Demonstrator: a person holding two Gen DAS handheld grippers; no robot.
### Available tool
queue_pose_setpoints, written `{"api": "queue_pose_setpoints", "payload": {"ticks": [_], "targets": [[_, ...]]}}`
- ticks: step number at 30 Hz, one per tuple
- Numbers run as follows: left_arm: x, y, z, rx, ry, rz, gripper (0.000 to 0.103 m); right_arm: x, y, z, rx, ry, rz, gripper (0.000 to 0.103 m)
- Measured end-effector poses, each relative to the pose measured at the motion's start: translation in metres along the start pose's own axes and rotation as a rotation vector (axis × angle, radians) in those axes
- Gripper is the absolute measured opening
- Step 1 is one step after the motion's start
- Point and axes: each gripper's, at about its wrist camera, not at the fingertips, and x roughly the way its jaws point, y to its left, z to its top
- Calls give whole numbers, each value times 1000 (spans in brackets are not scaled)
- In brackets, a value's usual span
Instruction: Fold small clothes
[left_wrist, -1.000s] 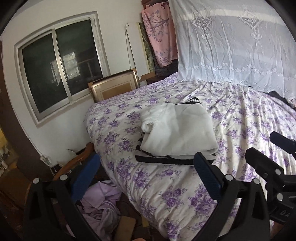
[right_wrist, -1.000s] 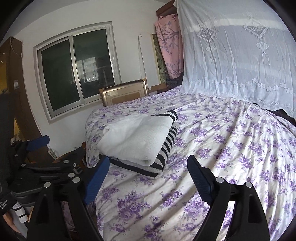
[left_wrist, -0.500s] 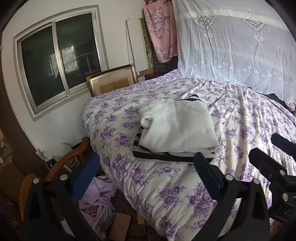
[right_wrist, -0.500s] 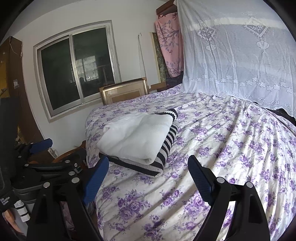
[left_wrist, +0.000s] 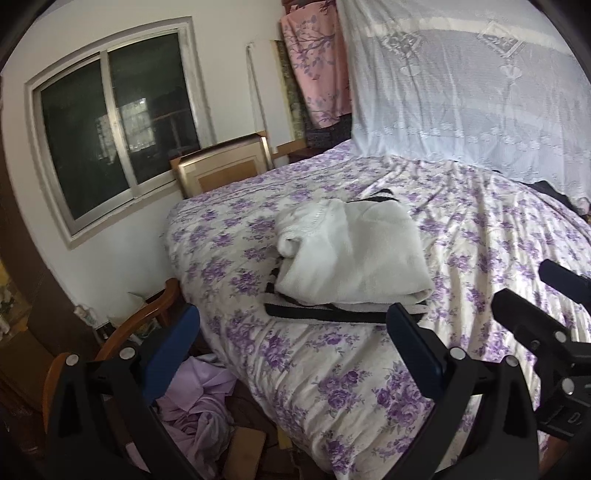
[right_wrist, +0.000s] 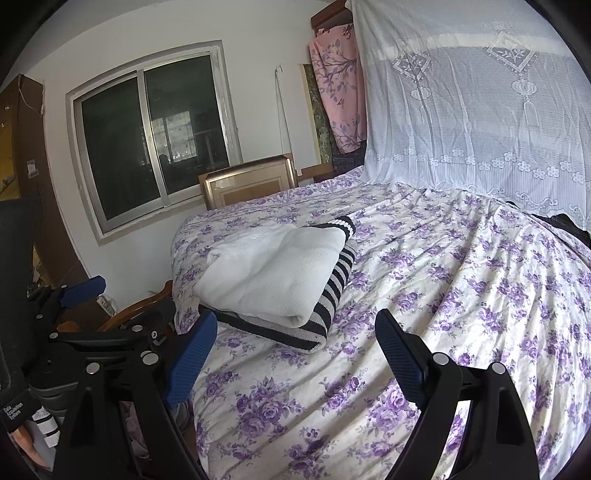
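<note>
Folded garments on floral bed; both grippers wide and empty.

Landmark: bed (right_wrist: 461, 295), covered in a white sheet with purple flowers. White knit garment (left_wrist: 354, 251), folded, lies on top of a black-and-white striped garment (right_wrist: 332, 291), also folded; the stack sits on the bed near its window-side edge. Left gripper (left_wrist: 291, 343): jaws spread wide, nothing between the blue pads, held over the bed's near corner, short of the stack. Right gripper (right_wrist: 295, 339): jaws likewise wide and empty, above the bed sheet, apart from the stack. Window (right_wrist: 155, 147) on the wall beyond the bed's left side. Framed panel (left_wrist: 221, 170) leaning at the bed's far left corner. White lace curtain (right_wrist: 480, 103) hanging behind the bed. Wooden chair (left_wrist: 136, 325) and crumpled lilac cloth (left_wrist: 199, 402) on the floor beside the bed's near-left edge.
</note>
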Motion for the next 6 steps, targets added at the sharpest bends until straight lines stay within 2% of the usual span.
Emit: {"api": "queue_pose_setpoints", "payload": {"ticks": [6], "targets": [[-2, 0, 1, -1, -1, -13, 99, 1, 0, 0, 0, -1, 0, 88]]}}
